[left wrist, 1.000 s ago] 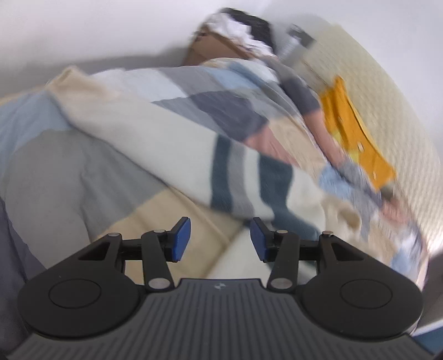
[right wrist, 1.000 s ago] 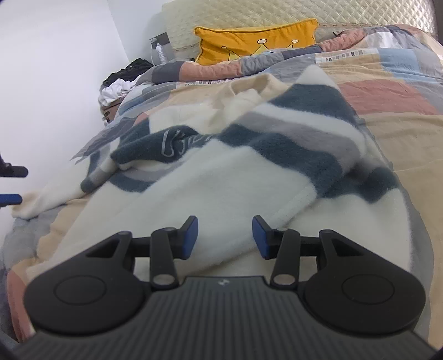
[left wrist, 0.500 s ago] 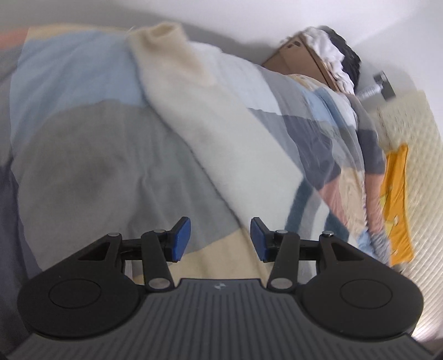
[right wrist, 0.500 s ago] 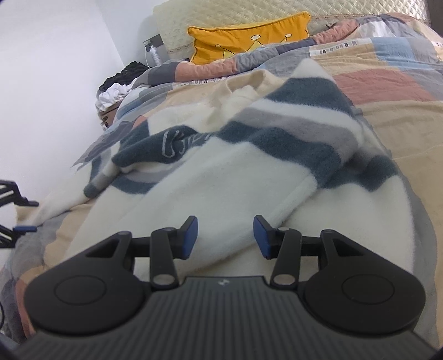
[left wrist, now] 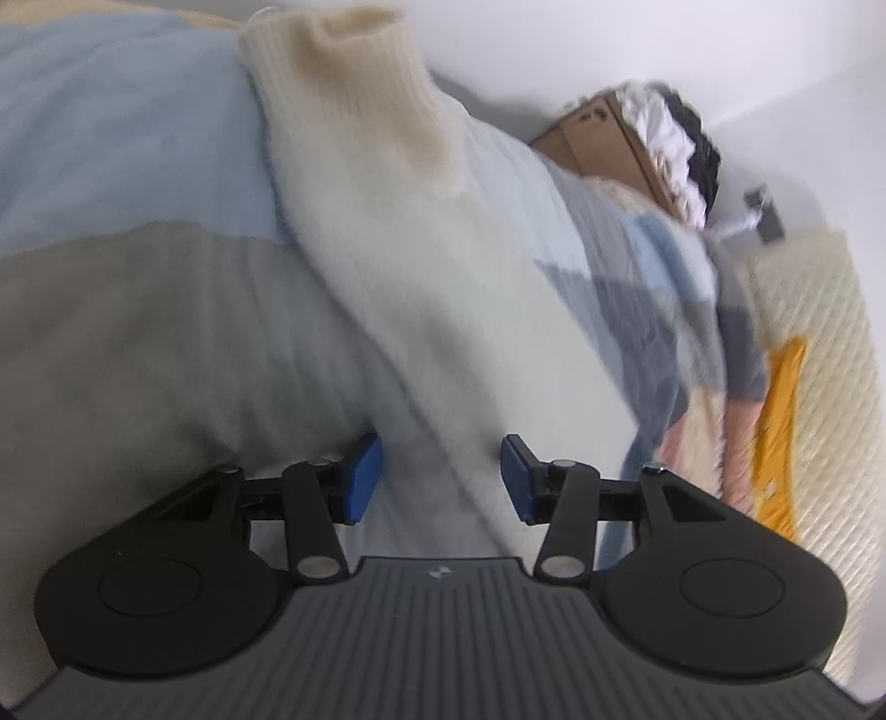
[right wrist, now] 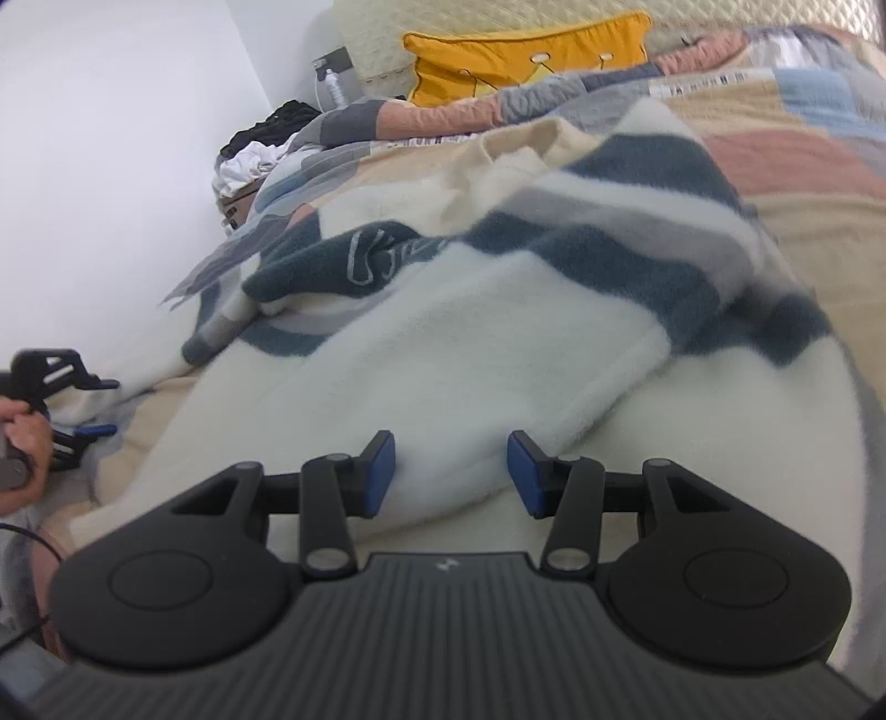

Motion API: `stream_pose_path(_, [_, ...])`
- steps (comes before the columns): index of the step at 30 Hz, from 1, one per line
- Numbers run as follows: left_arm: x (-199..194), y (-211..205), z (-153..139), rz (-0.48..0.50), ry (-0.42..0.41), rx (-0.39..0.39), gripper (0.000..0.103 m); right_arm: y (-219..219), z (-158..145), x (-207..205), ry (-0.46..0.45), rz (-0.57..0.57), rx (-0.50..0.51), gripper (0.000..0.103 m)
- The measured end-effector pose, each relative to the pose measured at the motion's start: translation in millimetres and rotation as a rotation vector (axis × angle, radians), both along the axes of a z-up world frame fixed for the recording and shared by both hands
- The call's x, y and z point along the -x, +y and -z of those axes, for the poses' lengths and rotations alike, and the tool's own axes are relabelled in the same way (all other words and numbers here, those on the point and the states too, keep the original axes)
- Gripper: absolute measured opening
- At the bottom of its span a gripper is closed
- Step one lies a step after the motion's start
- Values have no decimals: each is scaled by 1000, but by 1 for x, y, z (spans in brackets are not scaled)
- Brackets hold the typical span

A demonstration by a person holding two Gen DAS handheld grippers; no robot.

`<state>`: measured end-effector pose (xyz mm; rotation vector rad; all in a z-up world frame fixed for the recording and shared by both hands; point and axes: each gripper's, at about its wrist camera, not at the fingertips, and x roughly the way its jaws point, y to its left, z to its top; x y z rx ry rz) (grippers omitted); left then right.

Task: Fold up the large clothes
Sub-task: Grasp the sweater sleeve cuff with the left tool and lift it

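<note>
A large fluffy cream sweater (right wrist: 443,354) with dark blue and grey stripes lies crumpled on the bed. Its long cream sleeve (left wrist: 387,266) stretches out in the left wrist view and ends in a ribbed cuff (left wrist: 354,72). My left gripper (left wrist: 440,479) is open and empty, with the sleeve between and just beyond its fingertips. My right gripper (right wrist: 451,465) is open and empty at the near edge of the sweater body. The left gripper also shows in the right wrist view (right wrist: 83,410), held by a hand at the far left.
The bed has a patchwork quilt (right wrist: 803,160) in beige, pink, blue and grey. A yellow pillow (right wrist: 526,55) leans on the quilted headboard (right wrist: 498,14). A cardboard box (left wrist: 603,138) with heaped clothes (right wrist: 260,149) stands by the white wall.
My left gripper has swung left and moved in along the sleeve, so the cuff looks larger and nearer. My right gripper has crept slightly closer to the sweater body. Both stay open.
</note>
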<state>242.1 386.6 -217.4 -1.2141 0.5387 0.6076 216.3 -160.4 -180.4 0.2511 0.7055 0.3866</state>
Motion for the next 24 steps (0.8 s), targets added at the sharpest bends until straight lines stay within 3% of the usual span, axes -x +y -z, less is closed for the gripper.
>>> stream_pose_path(5, [-20,16,-12,14,49,-116,53,3,4,-9,0,15,-34,49])
stream_pose_path(10, [-25,43,-14,-52,27,-127,53,2,8,-12,2,22,-55,49])
stream_pose_path(16, [-32,69,-17,-140,44,-208,50,4,10,-15,-10,29,-52,49])
stream_pose_path(19, [-40,80,-22,-130,115,-266,34,6,12,-18,-15,31,-45,49])
stream_pose_path(21, [-47,83,-27,-98,168,-318,17,9,13,-18,-33,25,-27,49])
stream_pose_path(24, [-53,84,-40,-44,194,-386,11,11,18,-23,-28,27,-13,48])
